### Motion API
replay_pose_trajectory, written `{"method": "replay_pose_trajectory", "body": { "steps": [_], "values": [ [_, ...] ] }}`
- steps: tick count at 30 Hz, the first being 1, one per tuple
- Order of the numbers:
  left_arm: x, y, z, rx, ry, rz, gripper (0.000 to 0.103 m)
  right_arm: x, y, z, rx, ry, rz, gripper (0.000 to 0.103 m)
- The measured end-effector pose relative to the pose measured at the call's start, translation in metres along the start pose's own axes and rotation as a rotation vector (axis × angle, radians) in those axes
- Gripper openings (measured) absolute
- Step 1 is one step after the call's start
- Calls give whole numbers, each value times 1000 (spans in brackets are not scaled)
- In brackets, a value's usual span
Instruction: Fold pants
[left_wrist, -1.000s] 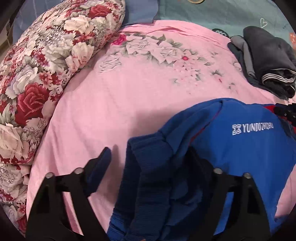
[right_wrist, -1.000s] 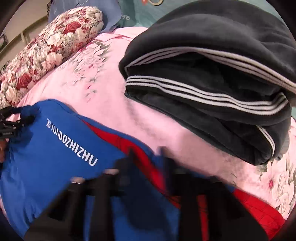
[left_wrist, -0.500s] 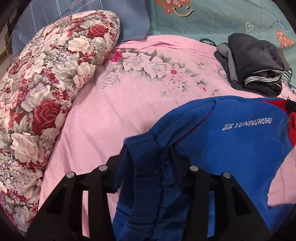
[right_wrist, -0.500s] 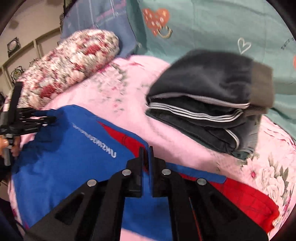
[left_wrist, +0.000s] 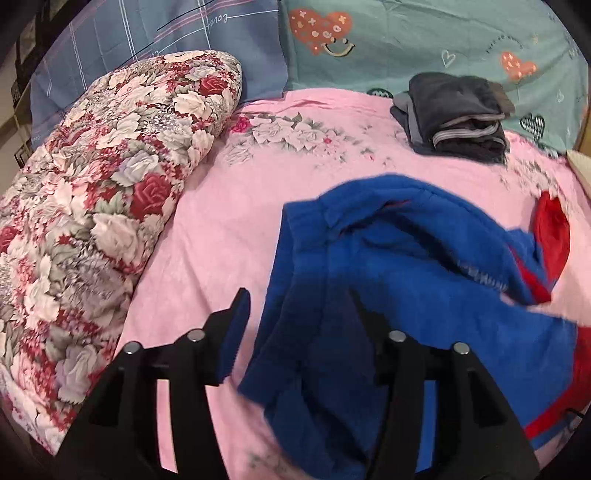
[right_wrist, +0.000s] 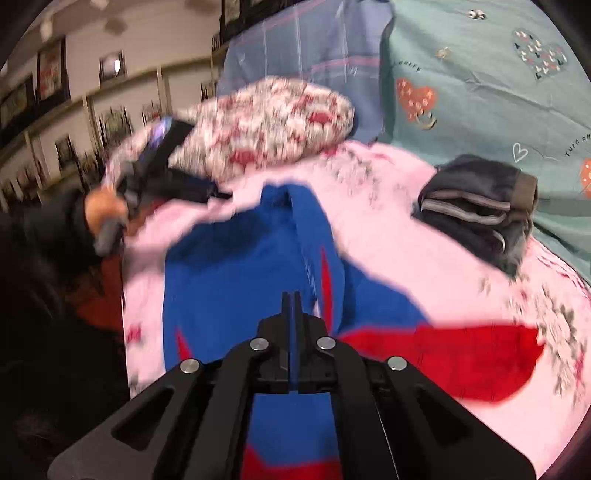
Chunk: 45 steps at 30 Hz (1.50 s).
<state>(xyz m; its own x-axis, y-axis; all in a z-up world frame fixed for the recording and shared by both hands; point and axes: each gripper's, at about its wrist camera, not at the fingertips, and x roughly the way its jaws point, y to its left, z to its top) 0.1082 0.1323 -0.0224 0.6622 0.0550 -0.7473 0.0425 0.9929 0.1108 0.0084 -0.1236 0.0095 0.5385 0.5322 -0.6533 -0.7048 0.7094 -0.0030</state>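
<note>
My right fingers (right_wrist: 291, 295) are pinched tight on a fold of the blue-and-red pants (right_wrist: 236, 280), which lie rumpled on the pink bed (right_wrist: 424, 254). Only this view catches my left hand (right_wrist: 105, 210). My left fingers (left_wrist: 299, 306) are opening, blue cloth loose between them. Bare sheet toward the floral pillow (left_wrist: 110, 206); folded dark clothes (left_wrist: 461, 114) far off. Lettering's too blurred to read.

I was working in a home bedroom: a bed under a pink floral sheet (left_wrist: 229, 236), a rolled flowered quilt (left_wrist: 103, 206), heart-print pillows (left_wrist: 424, 40), and framed pictures (right_wrist: 51, 74) on the wall.
</note>
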Motion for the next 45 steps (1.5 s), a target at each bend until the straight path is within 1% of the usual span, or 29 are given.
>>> {"method": "replay_pose_trajectory", "body": {
  "steps": [2, 3, 4, 5, 6, 7, 8, 13, 16, 17, 18, 19, 20, 22, 23, 26, 27, 30, 32, 33, 34, 35, 36, 37, 38, 39, 41, 43, 45],
  "values": [
    [0, -3, -6, 24, 4, 27, 54, 0, 5, -9, 25, -3, -18, 0],
    [1, -3, -5, 19, 6, 29, 54, 0, 3, -10, 39, -9, -33, 5],
    [1, -2, -2, 10, 4, 26, 54, 2, -2, -8, 61, -15, -58, 16],
    [2, -2, 2, 4, -1, 25, 56, 3, -5, -6, 76, -17, -74, 43],
    [5, -1, 9, -12, -12, 31, 63, 5, -7, -5, 82, -27, -104, 57],
    [8, 0, 13, -20, -16, 36, 71, 9, -9, -2, 76, -32, -133, 60],
    [12, 0, 18, -26, -20, 41, 71, 17, -11, 3, 59, -24, -152, 61],
    [43, -7, 43, -12, 9, 51, 72, 58, -18, 18, -5, 30, -160, 61],
    [70, -11, 50, -2, 41, 88, 72, 93, -18, 20, -55, 101, -186, 59],
    [77, -11, 51, -6, 52, 92, 72, 106, -19, 19, -58, 135, -186, 44],
    [88, -9, 53, -14, 72, 95, 72, 116, -21, 17, -51, 171, -173, 16],
    [95, -7, 54, -20, 85, 96, 70, 125, -23, 16, -35, 208, -157, 6],
    [101, -5, 54, -26, 96, 92, 66, 131, -24, 13, -17, 234, -143, 6],
    [111, -3, 54, -34, 132, 55, 14, 130, -23, 12, -9, 226, -125, 5],
    [113, -2, 53, -41, 151, 20, 11, 123, -22, 13, -10, 196, -108, 5],
    [100, -1, 53, -31, 112, 27, 8, 96, -20, 25, -7, 108, -84, 5],
    [91, 2, 54, -38, 91, 22, 4, 87, -18, 29, -10, 85, -82, 5],
    [55, 8, 58, -47, 21, 10, 4, 59, -6, 40, -41, 34, -55, 5],
    [40, 6, 57, -16, 3, 9, 4, 44, 4, 43, -75, 15, -44, 5],
    [35, 2, 55, 16, 1, 20, 6, 40, 7, 42, -78, 15, -39, 4],
    [32, -1, 53, 40, -3, 37, 15, 38, 9, 41, -76, 18, -40, 4],
    [31, -4, 51, 67, -9, 57, 29, 38, 9, 39, -75, 23, -45, 5],
    [29, -8, 47, 102, -29, 85, 74, 39, 9, 37, -75, 31, -51, 5],
    [26, -9, 44, 121, -64, 112, 92, 40, 8, 34, -70, 37, -51, 5],
    [20, -12, 39, 149, -131, 117, 92, 40, 8, 32, -62, 38, -47, 5],
    [17, -14, 38, 173, -148, 91, 92, 40, 8, 31, -57, 38, -41, 5],
    [19, -20, 36, 208, -146, 49, 92, 40, 10, 28, -52, 33, -44, 5],
    [24, -27, 36, 240, -140, 28, 92, 40, 10, 26, -50, 34, -31, 5],
    [32, -35, 35, 301, -138, 11, 92, 40, 11, 24, -47, 36, -20, 5]
  ]
}}
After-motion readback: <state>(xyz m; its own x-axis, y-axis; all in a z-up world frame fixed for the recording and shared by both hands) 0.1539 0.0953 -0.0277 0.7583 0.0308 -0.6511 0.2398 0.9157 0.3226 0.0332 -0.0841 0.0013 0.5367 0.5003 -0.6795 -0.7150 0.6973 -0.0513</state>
